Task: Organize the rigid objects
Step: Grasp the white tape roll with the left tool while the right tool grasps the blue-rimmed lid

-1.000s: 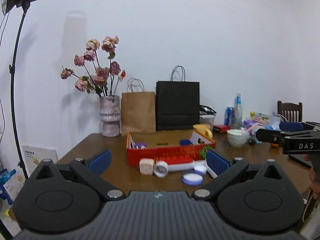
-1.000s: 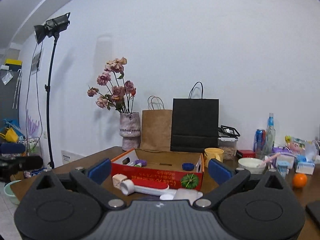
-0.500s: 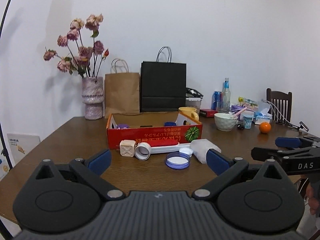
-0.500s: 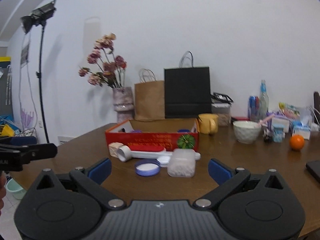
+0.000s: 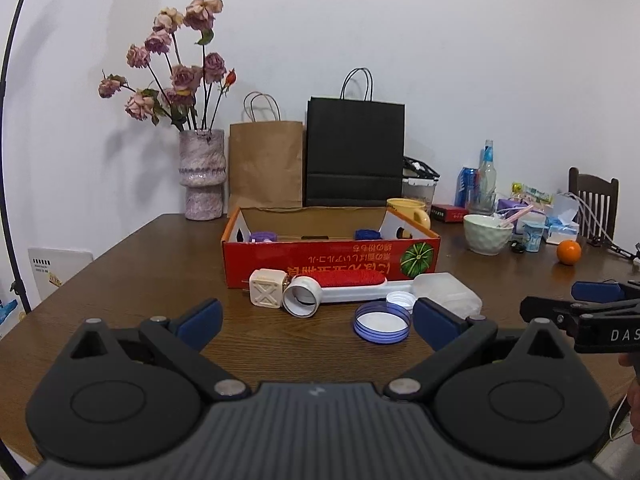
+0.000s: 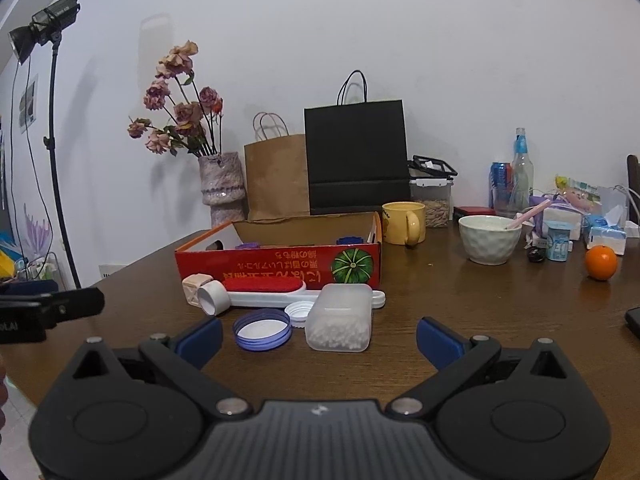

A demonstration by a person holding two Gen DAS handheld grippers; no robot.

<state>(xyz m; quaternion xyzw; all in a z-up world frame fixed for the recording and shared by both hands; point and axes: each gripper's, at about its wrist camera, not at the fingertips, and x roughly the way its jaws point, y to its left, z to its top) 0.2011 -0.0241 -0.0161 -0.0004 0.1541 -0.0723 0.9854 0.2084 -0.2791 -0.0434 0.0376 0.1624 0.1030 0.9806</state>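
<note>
A red cardboard box [image 5: 332, 262] [image 6: 280, 264] stands open on the brown table [image 5: 132, 280]. In front of it lie a cream cube [image 5: 266, 294], a white brush with red bristles [image 5: 348, 286] [image 6: 264, 289], a blue-rimmed lid [image 5: 382, 323] [image 6: 262, 328], a small white cap [image 5: 400, 300] [image 6: 298, 311] and a frosted plastic case [image 6: 340, 322] [image 5: 448, 294]. My left gripper [image 5: 316, 320] is open, above the table short of these items. My right gripper [image 6: 318, 338] is open too, just short of the frosted case. Both hold nothing.
A vase of dried roses [image 5: 202, 174], a brown bag [image 5: 266, 164] and a black bag [image 5: 354, 152] stand behind the box. To the right are a yellow mug [image 6: 402, 222], a white bowl [image 6: 490, 238], an orange [image 6: 600, 262], bottles and packets. A light stand [image 6: 52, 120] is left.
Both grippers have tilted down and drawn nearer to the items in front of the box; both stayed open. The objects on the table have not moved.
</note>
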